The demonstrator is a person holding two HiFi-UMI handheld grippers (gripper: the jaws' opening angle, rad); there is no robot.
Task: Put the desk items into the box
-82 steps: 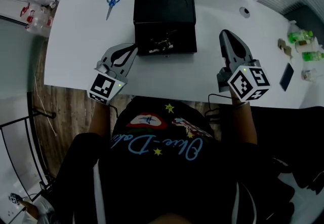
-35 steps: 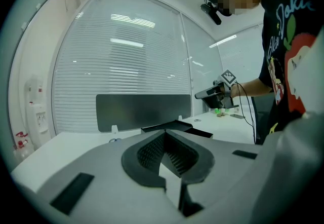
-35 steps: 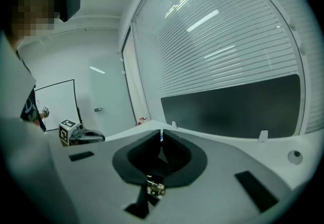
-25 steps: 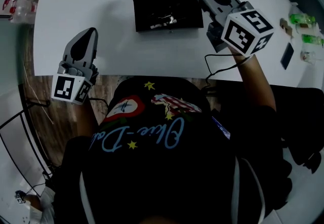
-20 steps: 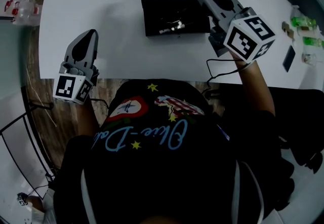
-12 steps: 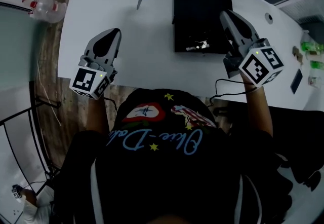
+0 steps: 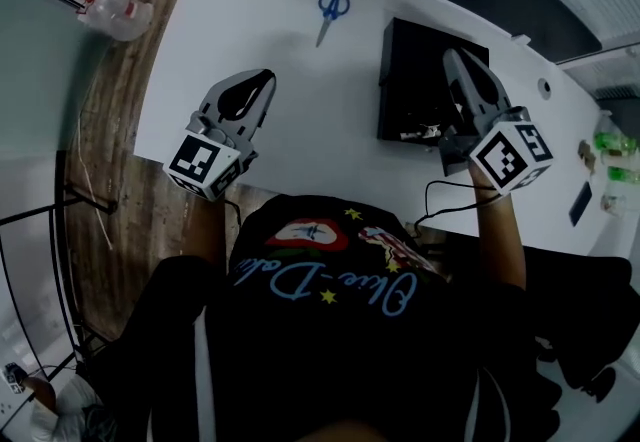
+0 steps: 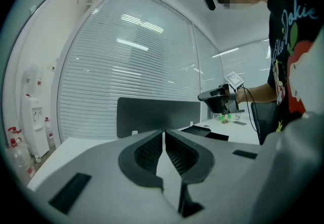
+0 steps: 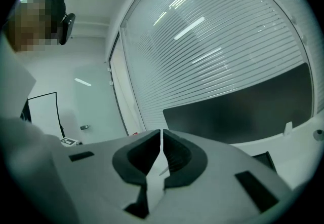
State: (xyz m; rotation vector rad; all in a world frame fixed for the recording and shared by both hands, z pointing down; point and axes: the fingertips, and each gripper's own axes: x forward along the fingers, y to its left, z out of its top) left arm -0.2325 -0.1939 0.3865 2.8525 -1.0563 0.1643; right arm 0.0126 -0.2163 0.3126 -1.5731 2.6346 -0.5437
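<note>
- Head view: the black box (image 7: 412, 60) sits on the white desk (image 7: 300, 135) with small bits inside. The blue scissors (image 7: 331, 8) lie on the desk, left of the box. The right gripper (image 7: 452, 56) hangs over the box. The left gripper (image 7: 262, 78) is over bare desk.
- Left gripper view: its jaws are pressed together.
- Right gripper view: its jaws are together too.

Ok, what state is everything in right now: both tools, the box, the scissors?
Left tool: shut, empty.
Right tool: shut, empty, over the box.
Box: open, small items inside.
Scissors: blades closed, flat on the desk, outside the box.
</note>
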